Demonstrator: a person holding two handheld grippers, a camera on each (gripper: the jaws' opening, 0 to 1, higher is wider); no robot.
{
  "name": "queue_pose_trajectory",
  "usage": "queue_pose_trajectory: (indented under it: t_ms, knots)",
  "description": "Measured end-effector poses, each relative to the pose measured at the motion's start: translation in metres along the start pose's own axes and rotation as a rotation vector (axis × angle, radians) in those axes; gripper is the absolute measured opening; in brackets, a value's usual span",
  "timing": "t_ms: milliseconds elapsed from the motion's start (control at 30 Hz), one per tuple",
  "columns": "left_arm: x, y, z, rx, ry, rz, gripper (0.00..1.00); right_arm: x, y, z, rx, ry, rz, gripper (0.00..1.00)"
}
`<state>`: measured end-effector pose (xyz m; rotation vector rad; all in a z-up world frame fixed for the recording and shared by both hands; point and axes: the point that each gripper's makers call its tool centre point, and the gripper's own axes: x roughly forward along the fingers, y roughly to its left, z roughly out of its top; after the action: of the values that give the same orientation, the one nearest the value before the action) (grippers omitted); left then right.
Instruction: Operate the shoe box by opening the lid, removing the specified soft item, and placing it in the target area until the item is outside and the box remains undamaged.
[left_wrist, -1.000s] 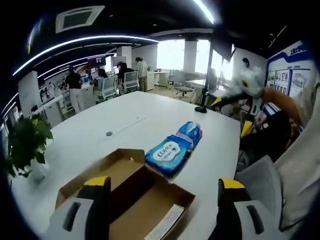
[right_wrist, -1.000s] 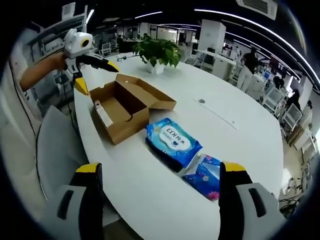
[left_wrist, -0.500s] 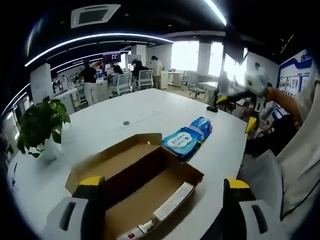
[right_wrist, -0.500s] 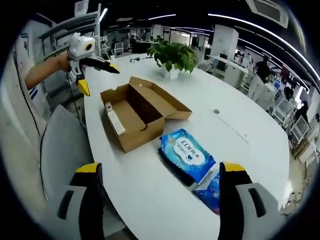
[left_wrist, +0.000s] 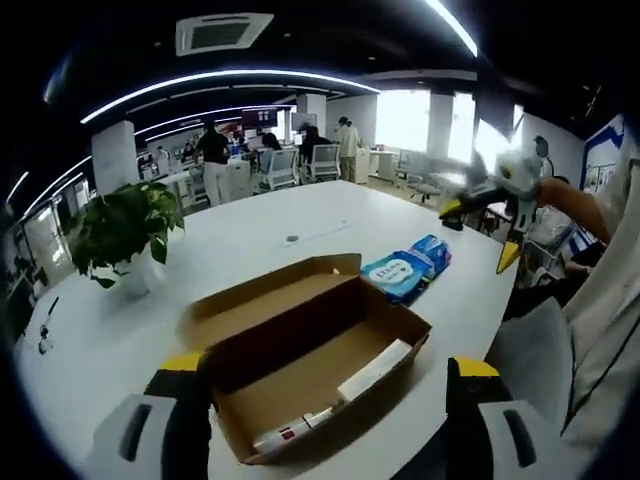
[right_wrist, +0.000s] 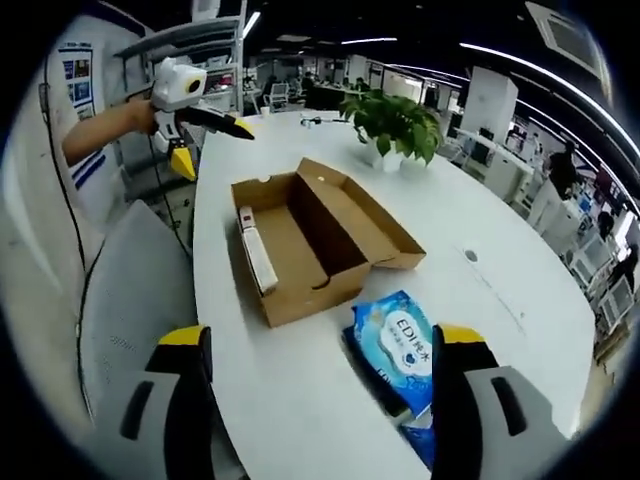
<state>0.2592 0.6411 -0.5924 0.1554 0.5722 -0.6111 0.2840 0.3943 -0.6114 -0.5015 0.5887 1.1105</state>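
Brown cardboard, the box (left_wrist: 310, 365) lies open on the white table (left_wrist: 250, 245), its lid (right_wrist: 365, 215) folded back flat on the far side, so the opening step looks done; inside I count one thing, a slim white carton (right_wrist: 258, 255) against the near wall, seen in the left gripper view too (left_wrist: 372, 370); no soft item shows in the box. Two blue wipe packs sit outside it: the larger pack (right_wrist: 398, 345) just beside the box's end, the second pack (left_wrist: 432, 248) touching the first on its far side; being soft and already out on bare table, they are likely the removed goods, so the task seems near its end. One plant (left_wrist: 120, 230) stands on the table, well apart from the box. The left gripper (left_wrist: 330, 420) hangs above the box's near end with its two jaws spread wide and nothing between them; the right gripper (right_wrist: 315, 400) hangs over the table edge near the larger pack, jaws likewise spread and empty; both held clear, probably so that the cardboard stays uncrushed.
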Motion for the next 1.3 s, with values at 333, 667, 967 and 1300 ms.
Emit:
queue_pose_trajectory:
  t_ms: [333,667,967,1300]
  knots:
    - [-0.016,0.004,-0.002,-0.024,-0.027,0.050,1.00,0.035,0.001,0.020,-0.094,0.011,0.092,0.81]
    - [-0.026,0.009,-0.018,-0.055,-0.006,0.103,1.00,0.075,0.003,0.018,-0.218,0.071,0.174,0.77]
    - [-0.027,0.012,-0.026,-0.090,0.002,0.132,1.00,0.105,0.001,0.022,-0.256,0.091,0.200,0.76]
    - [-0.023,0.017,-0.035,-0.110,0.027,0.138,1.00,0.135,0.010,0.019,-0.367,0.146,0.284,0.77]
